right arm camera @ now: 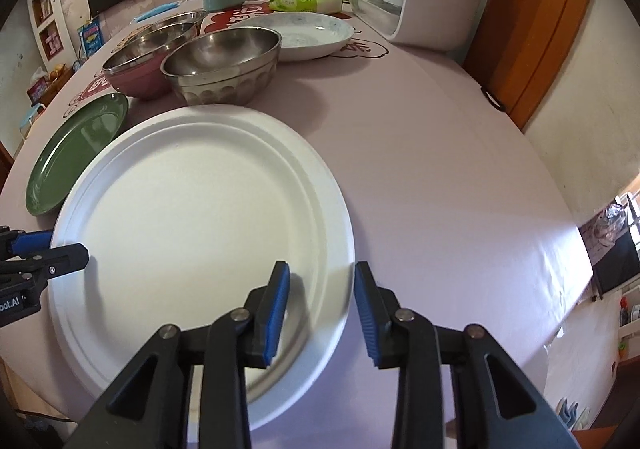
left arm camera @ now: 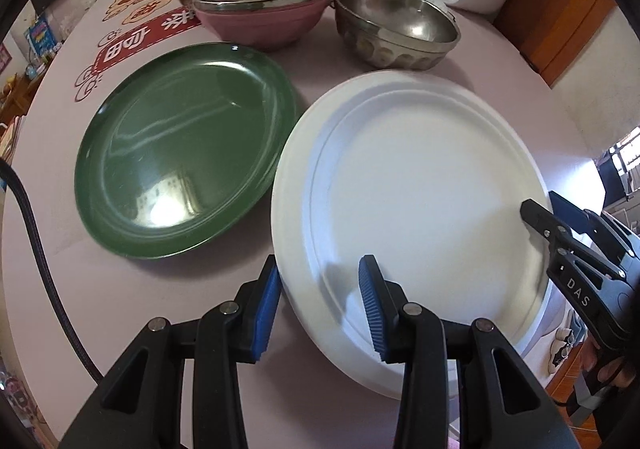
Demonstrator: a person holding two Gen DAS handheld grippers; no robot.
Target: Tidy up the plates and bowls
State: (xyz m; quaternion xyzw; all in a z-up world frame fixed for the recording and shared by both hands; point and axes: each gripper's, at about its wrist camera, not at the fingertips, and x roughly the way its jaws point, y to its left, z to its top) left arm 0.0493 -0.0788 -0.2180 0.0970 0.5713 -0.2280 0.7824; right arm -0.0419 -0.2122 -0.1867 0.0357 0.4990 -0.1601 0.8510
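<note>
Left of the white plate (left arm camera: 408, 185) lies the green plate (left arm camera: 184, 153), apart from it and unstacked. The left gripper (left arm camera: 320, 305) and right gripper (right arm camera: 320, 313) straddle the white plate's opposite rims, jaws released, pads not pressing. Beyond it the steel bowl (right arm camera: 220, 65) and pink bowl (left arm camera: 260, 25) stand loose; most sorting remains, I judge.

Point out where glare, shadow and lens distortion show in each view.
Left wrist view: bright window glare on the green plate; a soft finger shadow on the white plate; the table edge bows from the fisheye. Right wrist view: a highlight on the steel bowl, and the door frame curves.
</note>
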